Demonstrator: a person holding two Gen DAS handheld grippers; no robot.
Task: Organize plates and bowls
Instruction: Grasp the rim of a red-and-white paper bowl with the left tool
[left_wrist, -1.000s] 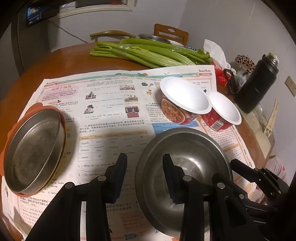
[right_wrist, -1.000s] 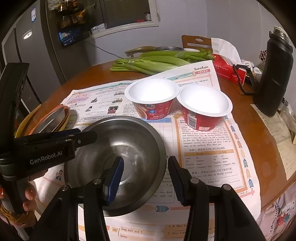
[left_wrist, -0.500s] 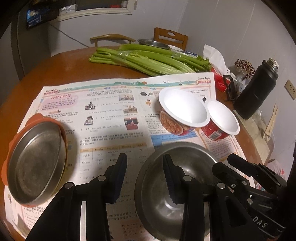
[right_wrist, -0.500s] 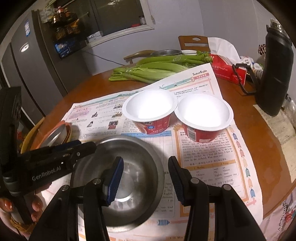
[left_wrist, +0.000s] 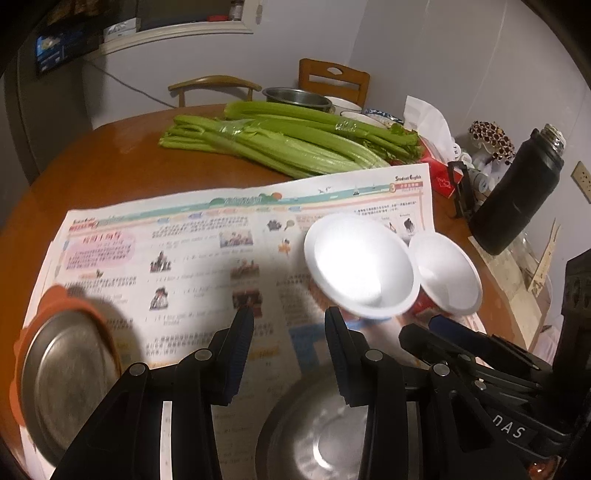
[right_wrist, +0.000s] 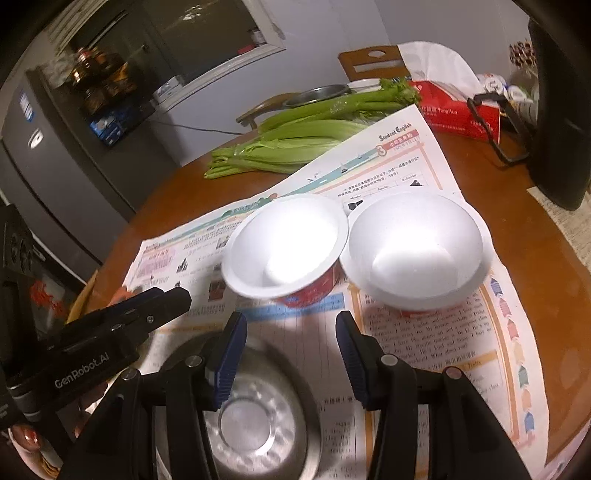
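Observation:
A steel bowl (left_wrist: 314, 443) (right_wrist: 258, 417) sits on the newspaper, low in both views. Past it stand two white foam bowls with red sides, touching: the left one (left_wrist: 358, 266) (right_wrist: 284, 243) and the right one (left_wrist: 447, 273) (right_wrist: 413, 251). A steel plate (left_wrist: 62, 384) rests in an orange plate (left_wrist: 51, 299) at the left. My left gripper (left_wrist: 288, 317) hovers over the paper between the steel bowl and the left foam bowl, fingers apart, nothing between them. My right gripper (right_wrist: 290, 321) hangs over the steel bowl's far rim, also apart and empty.
Newspaper (left_wrist: 192, 236) covers the round wooden table (left_wrist: 110, 147). Celery (left_wrist: 288, 140) lies behind it, with another steel bowl (left_wrist: 295, 98) further back. A black flask (left_wrist: 517, 192) and a red tissue box (right_wrist: 454, 107) stand at the right. Chairs at the far edge.
Both grippers have moved forward from over the steel bowl towards the foam bowls, which now look larger. The steel bowl has stayed on the paper. The right gripper has rolled.

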